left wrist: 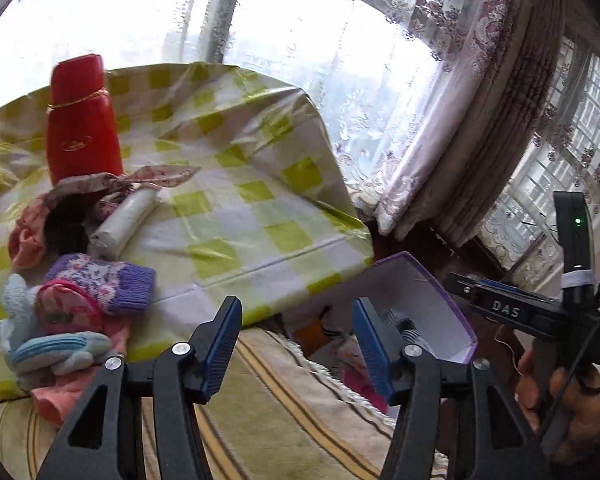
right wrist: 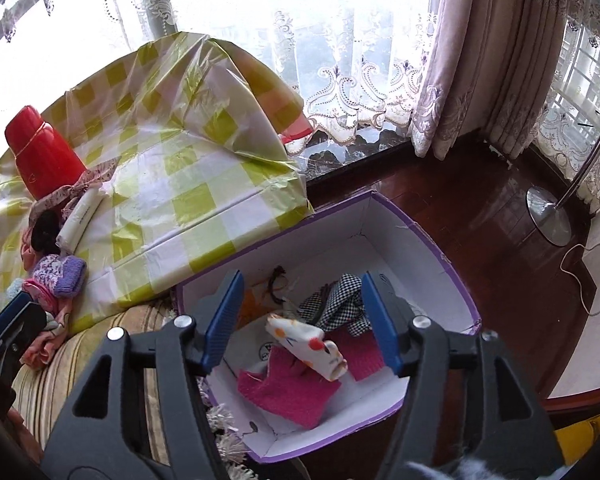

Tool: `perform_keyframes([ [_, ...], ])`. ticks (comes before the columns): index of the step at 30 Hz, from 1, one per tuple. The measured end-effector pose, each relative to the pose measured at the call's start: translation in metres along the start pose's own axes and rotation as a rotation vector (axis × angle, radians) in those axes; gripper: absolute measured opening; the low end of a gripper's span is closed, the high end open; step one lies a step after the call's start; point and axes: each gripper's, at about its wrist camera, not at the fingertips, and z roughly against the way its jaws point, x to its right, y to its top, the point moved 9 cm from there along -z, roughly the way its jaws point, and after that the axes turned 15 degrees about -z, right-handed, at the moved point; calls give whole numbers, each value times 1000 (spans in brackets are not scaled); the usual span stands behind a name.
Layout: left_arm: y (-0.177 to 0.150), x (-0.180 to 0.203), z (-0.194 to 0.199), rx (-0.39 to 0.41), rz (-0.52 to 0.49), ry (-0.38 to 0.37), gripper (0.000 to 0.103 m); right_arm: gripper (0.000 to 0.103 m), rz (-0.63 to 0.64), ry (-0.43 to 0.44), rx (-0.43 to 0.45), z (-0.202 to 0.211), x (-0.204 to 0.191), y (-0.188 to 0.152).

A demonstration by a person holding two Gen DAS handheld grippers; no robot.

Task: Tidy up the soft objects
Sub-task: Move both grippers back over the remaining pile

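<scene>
over the purple-edged box both the left gripper and right gripper hang spread and empty, a floral cloth inside it, so next likely comes the mitten pile left of the box.

Bright windows behind lace curtains; mauve drapes at right; dark polished wood floor; checked tablecloth.

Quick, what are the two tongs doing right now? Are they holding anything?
Left tongs: open, holding nothing.
Right tongs: open above the box, holding nothing.
</scene>
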Motion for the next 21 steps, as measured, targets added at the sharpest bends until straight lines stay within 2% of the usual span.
perform_keyframes([
  [5, -18, -98, 49, 107, 47, 418, 59, 71, 57, 106, 52, 17, -73, -6],
  [7, -27, -126, 68, 132, 69, 516, 59, 73, 109, 144, 59, 21, -107, -11],
  [9, -37, -148, 80, 135, 87, 584, 59, 73, 152, 173, 74, 23, -137, -18],
  [13, -58, -177, 85, 103, 156, 595, 59, 75, 230, 218, 49, 16, -185, -36],
  [17, -73, -192, 87, 85, 202, 593, 59, 75, 284, 238, 34, 8, -216, -51],
  [21, -85, -206, 93, 76, 261, 612, 59, 75, 262, 253, 8, -7, -239, -55],
])
